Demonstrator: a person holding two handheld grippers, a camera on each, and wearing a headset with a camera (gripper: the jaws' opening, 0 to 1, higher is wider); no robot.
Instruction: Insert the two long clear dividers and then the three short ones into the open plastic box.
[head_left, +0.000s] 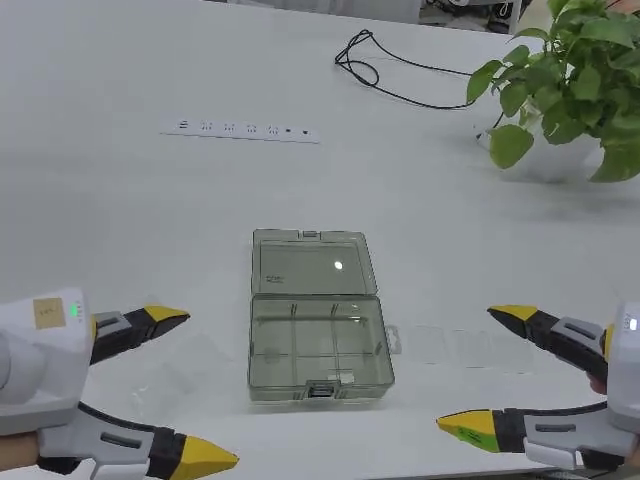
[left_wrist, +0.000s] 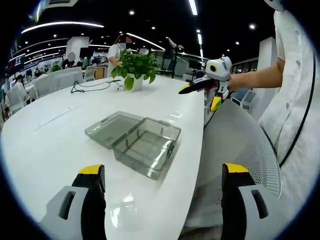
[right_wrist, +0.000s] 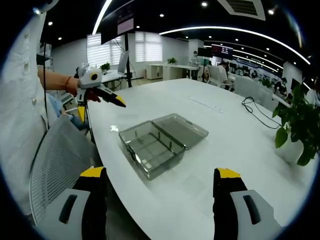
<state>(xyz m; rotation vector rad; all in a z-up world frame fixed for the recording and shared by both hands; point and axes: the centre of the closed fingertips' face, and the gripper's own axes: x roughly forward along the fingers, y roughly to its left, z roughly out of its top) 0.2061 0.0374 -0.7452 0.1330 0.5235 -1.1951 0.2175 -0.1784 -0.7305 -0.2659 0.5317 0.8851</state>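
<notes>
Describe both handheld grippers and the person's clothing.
Both the left gripper and right gripper have white-grey bodies and black jaws with pointed yellow tips. The left carries a tan sticker and a green light. The person wears a white buttoned shirt.

Box open between left tool, right tool.

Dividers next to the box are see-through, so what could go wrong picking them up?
The clear dividers lie flat on the white table and barely show, so the open right gripper might miss or only push them. The box sits loose with nothing holding it, so pressing a divider in could slide it.
</notes>
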